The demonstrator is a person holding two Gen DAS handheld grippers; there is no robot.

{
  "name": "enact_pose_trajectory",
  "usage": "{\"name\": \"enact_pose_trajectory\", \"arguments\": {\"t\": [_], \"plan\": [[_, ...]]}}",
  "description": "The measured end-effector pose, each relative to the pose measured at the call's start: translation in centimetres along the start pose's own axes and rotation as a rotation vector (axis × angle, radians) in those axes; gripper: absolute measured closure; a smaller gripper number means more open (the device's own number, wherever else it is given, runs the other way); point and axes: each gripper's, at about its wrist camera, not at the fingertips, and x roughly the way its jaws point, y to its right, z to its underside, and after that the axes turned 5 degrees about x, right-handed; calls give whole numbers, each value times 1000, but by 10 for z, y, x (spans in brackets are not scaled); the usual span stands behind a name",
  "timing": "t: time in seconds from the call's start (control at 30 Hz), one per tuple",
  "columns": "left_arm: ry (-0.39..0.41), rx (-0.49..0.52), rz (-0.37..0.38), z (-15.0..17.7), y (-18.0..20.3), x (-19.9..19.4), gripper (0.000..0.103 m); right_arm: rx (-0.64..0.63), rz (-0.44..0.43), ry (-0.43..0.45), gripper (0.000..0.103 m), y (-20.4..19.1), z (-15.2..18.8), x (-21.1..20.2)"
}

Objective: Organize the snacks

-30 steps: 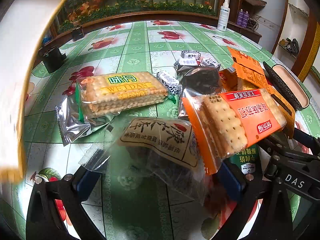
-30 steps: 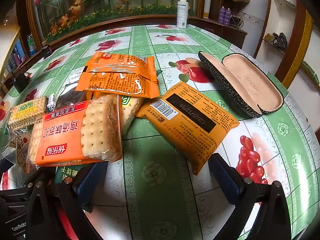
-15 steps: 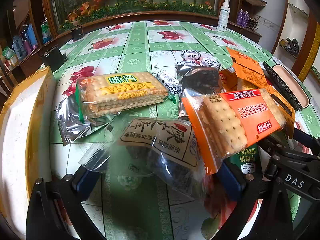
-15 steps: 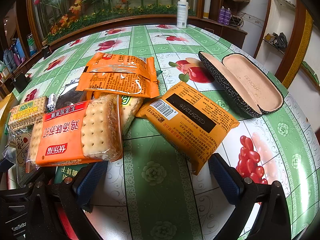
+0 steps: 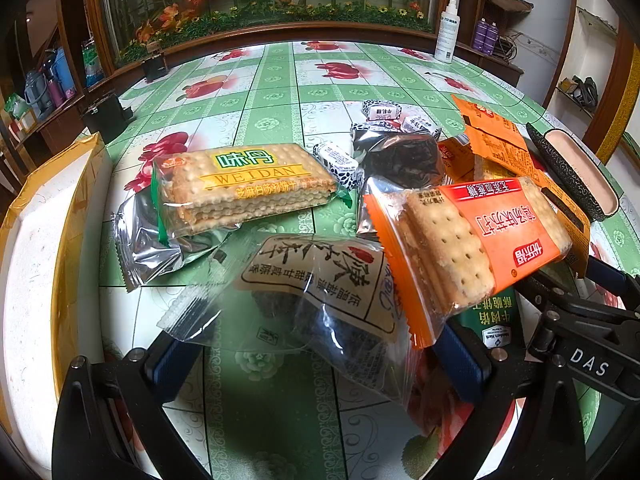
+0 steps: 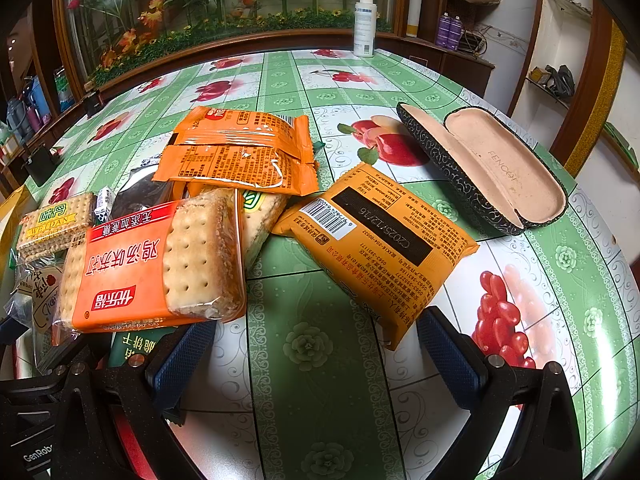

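WEIDAN cracker pack (image 5: 244, 184); glasses case (image 6: 492, 168) marked FENCGI. Both grippers' fingers spread wide, holding nothing.

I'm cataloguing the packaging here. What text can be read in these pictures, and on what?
"WEIDAN": cracker pack.
"2025.12.16", upside down: yellow-orange packet.
"FENCOI", roughly: glasses case lining.
"DAS": black tool body.
"GenRob", cut off: black tool body.
Fine print elsewhere: too small.

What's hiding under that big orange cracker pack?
Under the orange cracker pack a green packet pokes out, and another cracker pack lies beneath its far end. Whatever lies further beneath is covered.
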Motion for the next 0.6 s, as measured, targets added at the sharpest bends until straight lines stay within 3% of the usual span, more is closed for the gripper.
{"name": "enact_pose_trajectory", "arguments": {"t": [0.6], "plan": [[0,0,0,0,0,0,0,10,9,0,1,0,-1,1]]}}
